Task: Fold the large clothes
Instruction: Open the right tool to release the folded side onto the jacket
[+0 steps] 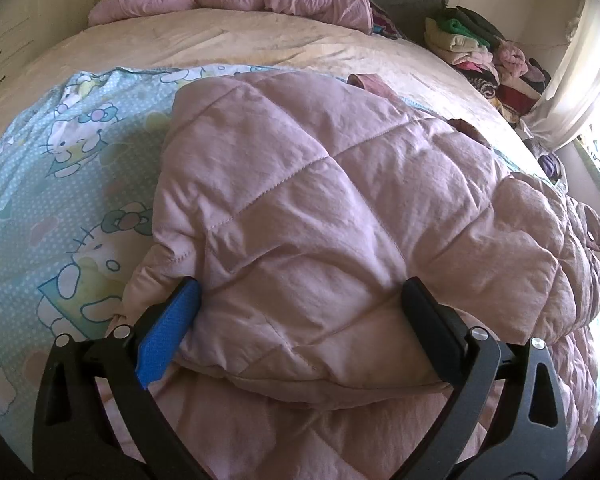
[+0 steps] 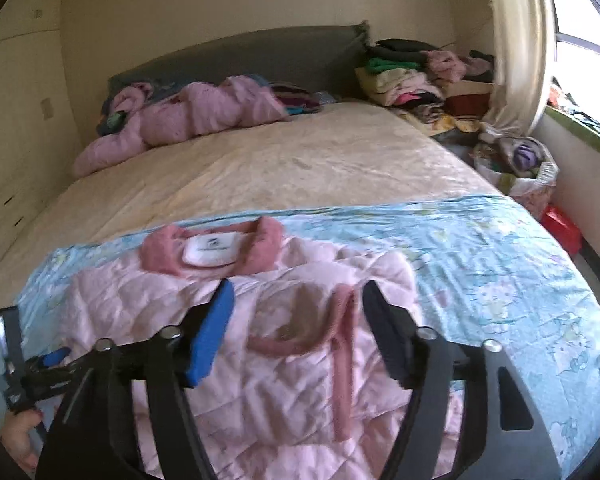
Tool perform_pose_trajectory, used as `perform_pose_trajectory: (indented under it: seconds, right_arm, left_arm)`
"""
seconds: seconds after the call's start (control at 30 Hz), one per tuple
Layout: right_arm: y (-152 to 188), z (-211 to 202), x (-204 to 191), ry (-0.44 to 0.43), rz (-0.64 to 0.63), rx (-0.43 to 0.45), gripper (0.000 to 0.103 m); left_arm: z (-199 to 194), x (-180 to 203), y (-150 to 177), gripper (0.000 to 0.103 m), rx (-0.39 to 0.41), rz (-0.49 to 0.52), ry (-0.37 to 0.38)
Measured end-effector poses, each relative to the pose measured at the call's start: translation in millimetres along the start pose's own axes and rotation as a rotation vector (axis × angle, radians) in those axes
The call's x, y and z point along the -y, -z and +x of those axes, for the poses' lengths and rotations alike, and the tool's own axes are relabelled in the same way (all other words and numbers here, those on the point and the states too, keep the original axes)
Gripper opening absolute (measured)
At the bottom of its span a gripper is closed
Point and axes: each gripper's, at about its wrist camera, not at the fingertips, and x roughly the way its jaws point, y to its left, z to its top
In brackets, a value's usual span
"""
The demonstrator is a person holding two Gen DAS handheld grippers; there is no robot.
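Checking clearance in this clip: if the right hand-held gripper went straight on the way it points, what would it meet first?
Most likely the pink quilted jacket lying on the blue sheet: the open right hand-held gripper points down at its front, near the darker pink trim. Depth is uncertain.

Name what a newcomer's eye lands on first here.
The pink quilted jacket fills the foreground, spread on a blue cartoon-print sheet at the near end of the bed, its darker pink collar toward the headboard. In the left wrist view the left gripper straddles a folded-over part of it. The right gripper hangs open above.
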Motion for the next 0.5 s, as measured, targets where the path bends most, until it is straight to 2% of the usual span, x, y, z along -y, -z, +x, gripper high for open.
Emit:
perform_pose_trajectory:
  seconds: [0.2,0.33,0.5]
  right_arm:
    - [12.9,25.5,-49.7,-0.11,-0.127,-0.114,0.07]
    - [26.7,57.7,-73.5,-0.119,-0.17,-0.217,0.07]
    - [46.7,101.4,-73.6,-0.092,-0.146,-0.341,0.075]
  left_arm:
    - [2.1,-1.1,-1.2,0.094,-0.005,0.002,-0.002]
    - [2.4,-1.5,-1.4,0.094,-0.006,0.003,-0.002]
    - [2.2,0.1,-1.4,0.094,-0.004,0.007,-0.001]
